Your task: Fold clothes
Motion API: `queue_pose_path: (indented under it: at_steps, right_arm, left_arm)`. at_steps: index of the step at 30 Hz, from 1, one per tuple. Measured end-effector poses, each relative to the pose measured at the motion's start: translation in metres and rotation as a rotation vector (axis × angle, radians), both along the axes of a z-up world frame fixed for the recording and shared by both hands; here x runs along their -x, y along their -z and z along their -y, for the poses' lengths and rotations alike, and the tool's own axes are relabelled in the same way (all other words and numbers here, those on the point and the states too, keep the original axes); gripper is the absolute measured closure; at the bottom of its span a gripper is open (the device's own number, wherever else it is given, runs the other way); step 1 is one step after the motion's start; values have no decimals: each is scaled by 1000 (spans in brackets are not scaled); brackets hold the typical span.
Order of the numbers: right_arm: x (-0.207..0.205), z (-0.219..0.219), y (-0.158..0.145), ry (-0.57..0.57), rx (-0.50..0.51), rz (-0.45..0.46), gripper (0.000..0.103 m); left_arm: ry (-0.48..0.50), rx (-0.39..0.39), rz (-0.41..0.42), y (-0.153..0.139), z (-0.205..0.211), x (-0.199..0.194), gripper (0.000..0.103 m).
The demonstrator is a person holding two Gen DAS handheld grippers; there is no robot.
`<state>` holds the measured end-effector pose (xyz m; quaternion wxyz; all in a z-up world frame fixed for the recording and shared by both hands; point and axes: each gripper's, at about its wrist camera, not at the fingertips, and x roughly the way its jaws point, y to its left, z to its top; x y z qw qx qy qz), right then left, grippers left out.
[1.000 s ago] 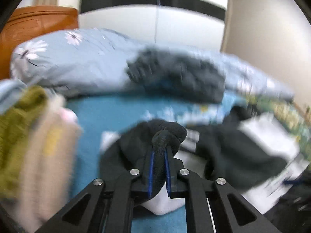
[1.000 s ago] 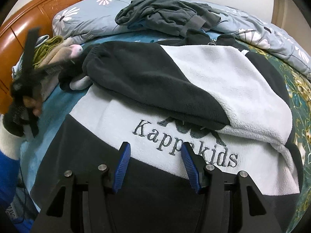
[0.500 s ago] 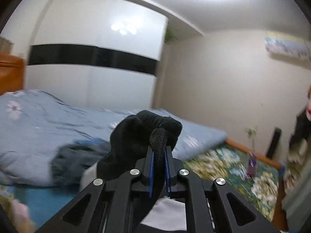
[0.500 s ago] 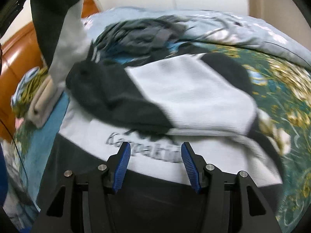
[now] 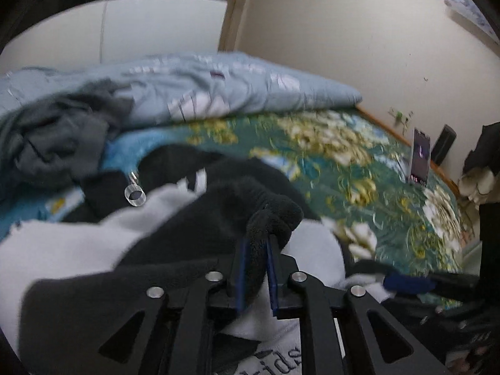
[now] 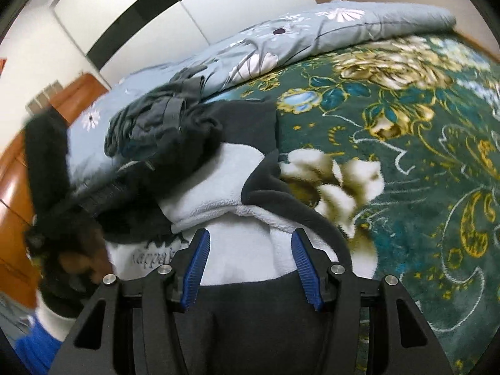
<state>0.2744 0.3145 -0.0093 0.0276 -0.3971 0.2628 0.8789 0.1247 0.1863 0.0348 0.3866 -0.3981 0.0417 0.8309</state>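
Plush floral blanket (image 6: 406,109) underlies fuzzy fleece jacket (image 6: 218,181); left hand-held gripper (image 5: 256,268) pinches its black sleeve (image 5: 268,218), right hand-held gripper (image 6: 250,268) gapes.

Open floral blanket (image 6: 406,131) right of the fleece jacket (image 6: 218,181); grey clothes heap (image 6: 156,118) and folded quilt (image 6: 312,31) block beyond.
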Motion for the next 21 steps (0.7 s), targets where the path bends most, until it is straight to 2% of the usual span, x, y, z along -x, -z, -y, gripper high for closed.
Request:
queue_pose_path:
  at_steps: [2, 3, 4, 5, 6, 9, 11, 14, 16, 21]
  right_arm:
    - [2, -1, -1, 4, 5, -8, 47]
    - [3, 0, -2, 6, 5, -12, 47]
    - [4, 1, -3, 10, 10, -18, 47]
    - [6, 1, -4, 13, 21, -28, 47]
    - [7, 1, -6, 14, 32, -39, 47]
    - [13, 8, -12, 3, 49, -71, 47]
    - [22, 15, -15, -23, 61, -87, 47]
    - [43, 22, -12, -55, 101, -88, 47]
    - [61, 22, -4, -47, 131, -70, 47]
    - [92, 10, 18, 45, 253, -8, 47]
  left_arm:
    - [-1, 9, 41, 9, 1, 0, 68]
    - [-2, 0, 55, 7, 7, -2, 65]
    - [-2, -10, 68, 6, 14, -5, 56]
    - [-3, -20, 82, 4, 22, -8, 52]
    - [-8, -37, 70, -1, 34, -15, 45]
    - [-38, -70, 4, -19, 75, -37, 38]
    - [-134, -16, -135, -27, 112, -54, 27]
    - [-322, 133, -286, -21, 159, -67, 25]
    - [-392, 178, -243, -5, 187, -58, 25]
    - [-464, 139, -119, 23, 217, -31, 25]
